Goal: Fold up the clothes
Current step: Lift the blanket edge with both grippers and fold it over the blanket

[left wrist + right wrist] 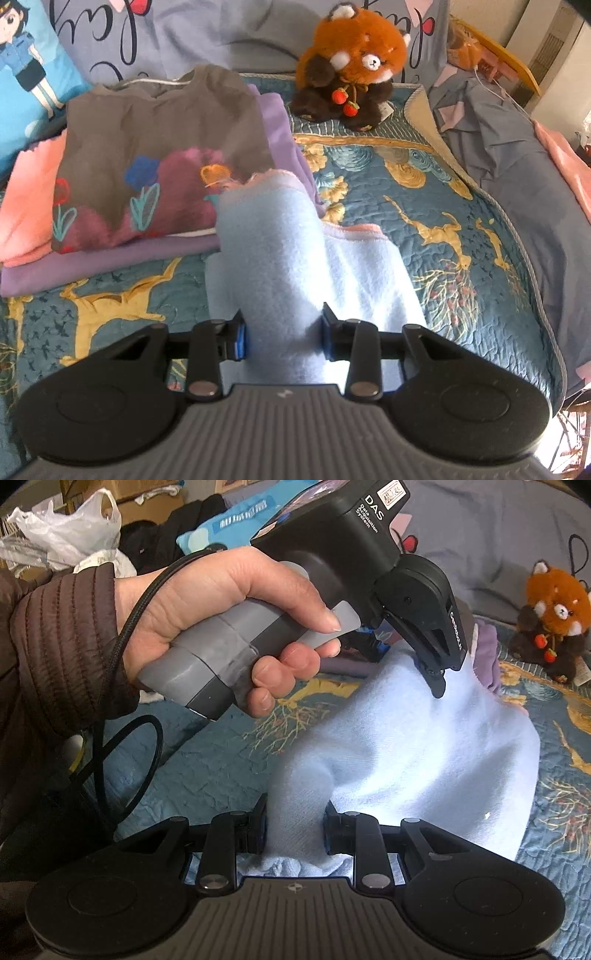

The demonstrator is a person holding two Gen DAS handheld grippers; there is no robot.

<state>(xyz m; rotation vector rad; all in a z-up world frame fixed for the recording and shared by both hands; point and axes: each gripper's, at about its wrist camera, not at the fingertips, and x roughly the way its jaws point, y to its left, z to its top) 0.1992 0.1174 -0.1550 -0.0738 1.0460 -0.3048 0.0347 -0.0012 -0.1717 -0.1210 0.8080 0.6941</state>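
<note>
The light blue garment (295,251), clamped by the left tool (283,334) and right tool (295,825), stretches lengthwise away toward the stacked clothes (147,166).

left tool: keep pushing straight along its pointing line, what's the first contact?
Beyond the fuzzy light-blue garment the left tool already grips, probably the folded stack's near edge, around the grey floral-print top and purple layer. Depth unclear; it could meet the teal quilt first.

Brown ribbed quilted sleeve (55,646), grey-handled black left gripper (402,657) marked DAS, braided black cable (133,627), blue-padded fingers (240,339)
</note>
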